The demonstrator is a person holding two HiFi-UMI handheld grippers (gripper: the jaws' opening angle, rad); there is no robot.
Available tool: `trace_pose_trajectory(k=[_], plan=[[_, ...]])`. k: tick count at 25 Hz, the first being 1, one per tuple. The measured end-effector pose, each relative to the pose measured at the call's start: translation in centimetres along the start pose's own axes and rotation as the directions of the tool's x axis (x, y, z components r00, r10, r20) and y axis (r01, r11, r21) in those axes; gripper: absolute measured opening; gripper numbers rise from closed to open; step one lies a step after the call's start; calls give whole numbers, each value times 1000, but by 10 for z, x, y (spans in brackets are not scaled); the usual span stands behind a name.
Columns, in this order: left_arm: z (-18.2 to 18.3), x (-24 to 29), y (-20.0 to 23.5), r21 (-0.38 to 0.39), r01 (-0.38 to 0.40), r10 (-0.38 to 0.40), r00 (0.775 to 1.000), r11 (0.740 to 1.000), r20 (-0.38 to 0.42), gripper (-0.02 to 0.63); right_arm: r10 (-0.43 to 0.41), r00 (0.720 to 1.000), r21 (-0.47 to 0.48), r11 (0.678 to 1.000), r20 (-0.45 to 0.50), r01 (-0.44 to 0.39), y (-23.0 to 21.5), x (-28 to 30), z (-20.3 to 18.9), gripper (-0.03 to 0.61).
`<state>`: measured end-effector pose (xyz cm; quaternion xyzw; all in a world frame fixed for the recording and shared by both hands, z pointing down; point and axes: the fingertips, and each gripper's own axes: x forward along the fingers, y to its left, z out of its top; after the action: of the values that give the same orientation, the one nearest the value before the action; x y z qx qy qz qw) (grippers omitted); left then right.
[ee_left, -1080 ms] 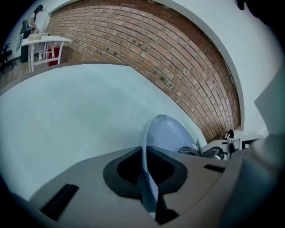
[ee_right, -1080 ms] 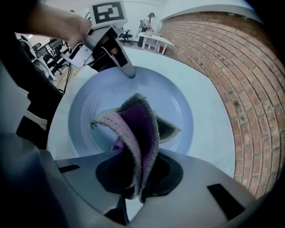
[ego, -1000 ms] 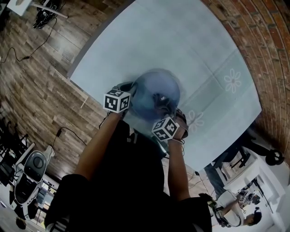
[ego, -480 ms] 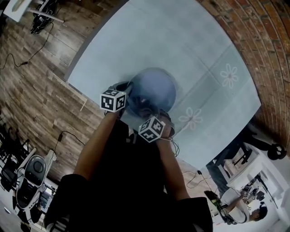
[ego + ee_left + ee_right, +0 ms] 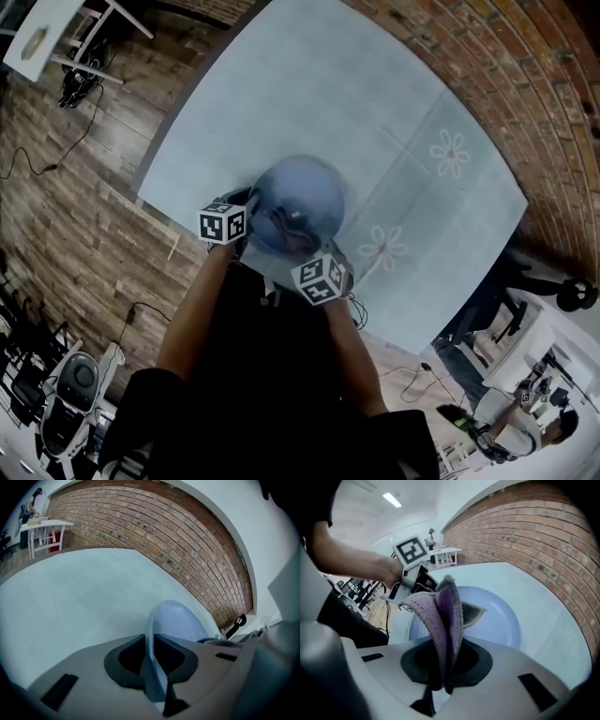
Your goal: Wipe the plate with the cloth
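Note:
A pale blue plate (image 5: pixel 298 202) is held tilted above the light table, and my left gripper (image 5: pixel 242 217) is shut on its rim at the left. In the left gripper view the plate (image 5: pixel 176 623) runs edge-on between the dark pads. My right gripper (image 5: pixel 302 246) is shut on a folded purple cloth (image 5: pixel 440 616), whose free end hangs over the near part of the plate (image 5: pixel 497 616). The cloth (image 5: pixel 281 223) shows as a dark bunch on the plate's near side in the head view. My left gripper (image 5: pixel 417 581) with its marker cube appears beyond the cloth.
The table (image 5: pixel 356 122) wears a pale cloth with printed flowers (image 5: pixel 382 246). A brick wall (image 5: pixel 154 531) runs behind it. Wooden floor with cables (image 5: pixel 66 187) lies to the left, and a white table (image 5: pixel 44 529) stands far off.
My right gripper with the cloth has drawn back toward the plate's near edge and rolled. The left gripper and plate have held still. The head camera has shifted.

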<state>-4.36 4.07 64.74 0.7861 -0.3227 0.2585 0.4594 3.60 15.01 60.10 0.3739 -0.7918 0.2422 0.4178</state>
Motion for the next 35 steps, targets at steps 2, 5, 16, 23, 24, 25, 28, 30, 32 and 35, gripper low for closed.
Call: trace_pose_trajectory(k=[2, 5, 16, 23, 24, 25, 28, 30, 32, 35], plan=[[-2, -6, -1, -1, -6, 6, 1000, 1000, 7, 46, -40, 996, 57, 998, 74, 36, -10, -18, 6, 60], [-5, -20, -3, 13, -30, 30, 999, 999, 27, 46, -73, 982, 134, 990, 176, 50, -20, -44, 13, 60], [-6, -90, -61, 126, -147, 117, 969, 981, 218, 44, -202, 847, 311, 949, 491, 46, -23, -137, 30, 60], [-5, -154, -153, 307, -138, -10, 900, 942, 436, 41, -244, 792, 317, 946, 559, 68, -9, -190, 24, 60], [-5, -162, -163, 329, -137, -28, 893, 934, 449, 41, -252, 780, 322, 944, 573, 68, -5, -197, 25, 60], [-5, -169, -170, 353, -137, -42, 889, 926, 456, 40, -261, 766, 329, 942, 588, 69, -2, -205, 26, 60], [-2, -183, -188, 424, -137, -84, 883, 895, 462, 40, -295, 725, 351, 933, 622, 78, 3, -224, 33, 60], [1, -191, -198, 469, -137, -111, 879, 872, 463, 40, -318, 704, 370, 925, 635, 85, 6, -233, 36, 60], [5, -199, -206, 513, -133, -143, 875, 848, 463, 40, -342, 688, 382, 919, 640, 101, 8, -240, 41, 60], [13, -207, -216, 576, -111, -205, 867, 810, 454, 40, -375, 673, 401, 907, 638, 126, 7, -245, 50, 60]])
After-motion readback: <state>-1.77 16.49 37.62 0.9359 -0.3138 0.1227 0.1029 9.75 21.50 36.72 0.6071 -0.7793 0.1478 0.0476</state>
